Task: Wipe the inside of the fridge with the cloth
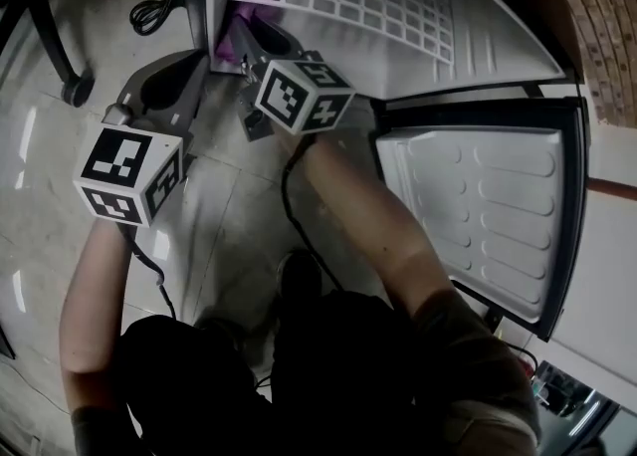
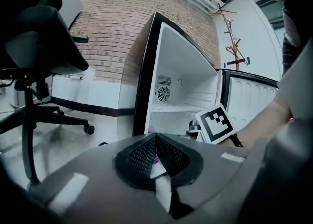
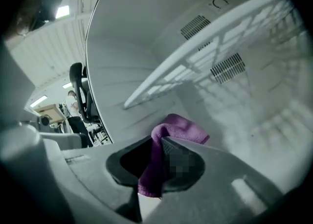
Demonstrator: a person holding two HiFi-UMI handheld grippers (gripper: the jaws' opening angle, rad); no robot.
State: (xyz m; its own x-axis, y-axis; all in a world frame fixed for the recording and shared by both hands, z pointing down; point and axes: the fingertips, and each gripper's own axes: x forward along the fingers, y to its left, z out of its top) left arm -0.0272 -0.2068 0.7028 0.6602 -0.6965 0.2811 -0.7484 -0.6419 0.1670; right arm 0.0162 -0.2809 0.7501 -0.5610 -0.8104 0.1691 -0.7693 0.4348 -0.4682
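Now the right tongs [image 3: 161,142] are closed tight on the purple cloth [image 3: 178,127]. A fold of it stands out beyond the tips, I think so that soft cloth and not hard plastic meets the fridge [image 3: 146,37] wall. These tongs reach inside the fridge, under the wire shelf [image 3: 195,69], with the back wall ahead of them. The left tongs [image 2: 155,142] are closed with nothing between them. They hang outside, beside the right tongs, probably to keep out of the way. The door [image 1: 488,205] stands wide open to the right of both tongs, giving room. I count one cloth, two tongs, one shelf, one door, and two vents [image 3: 194,26] ahead of the right tongs.
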